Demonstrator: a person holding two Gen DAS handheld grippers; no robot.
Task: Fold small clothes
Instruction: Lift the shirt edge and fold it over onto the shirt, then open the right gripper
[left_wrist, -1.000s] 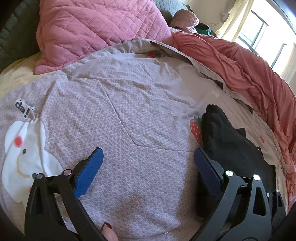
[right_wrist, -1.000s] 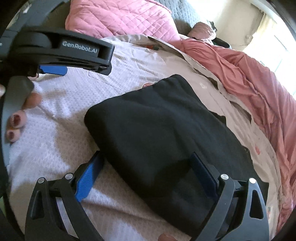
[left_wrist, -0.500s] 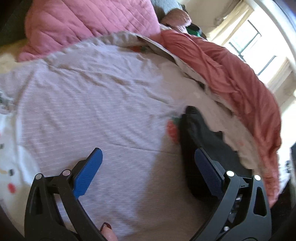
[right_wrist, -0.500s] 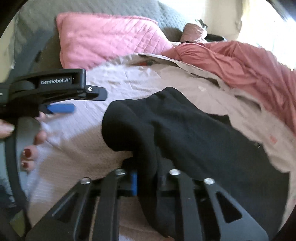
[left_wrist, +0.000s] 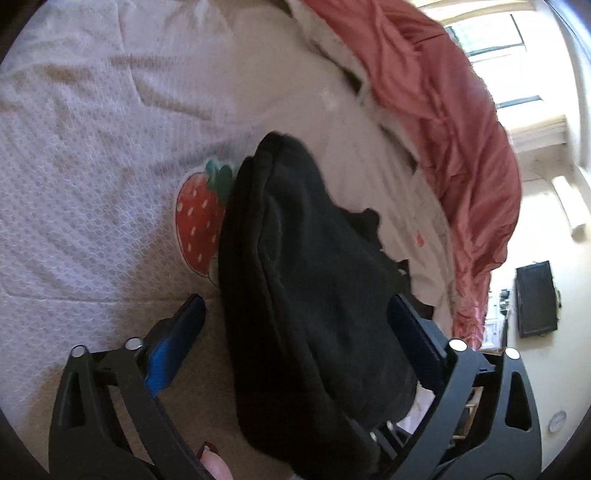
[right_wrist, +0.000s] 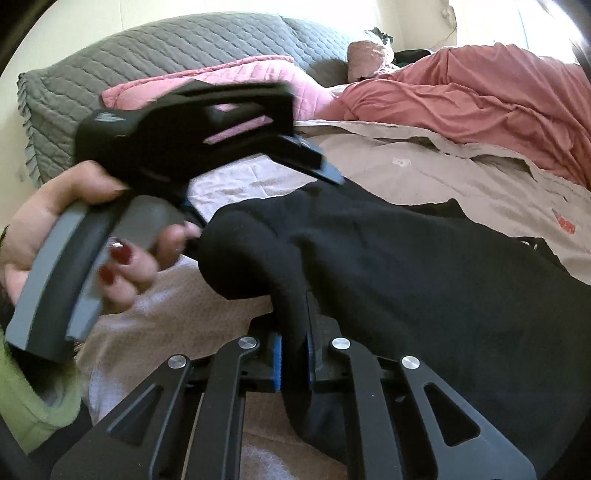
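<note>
Right hand-held gripper (right_wrist: 294, 354) now clamped on blk garment (right_wrist: 406, 266), lifted

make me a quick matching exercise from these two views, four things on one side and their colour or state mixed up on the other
Things:
1. left hand-held gripper
2. right hand-held gripper
3. black garment
4. quilted pillow

States:
A. grey, at the head of the bed
B. shut on a fold of dark cloth
C. open, one finger on each side of the cloth
D. bunched up on the bed cover, beside a strawberry print

Pairs: 1-C, 2-B, 3-D, 4-A
</note>
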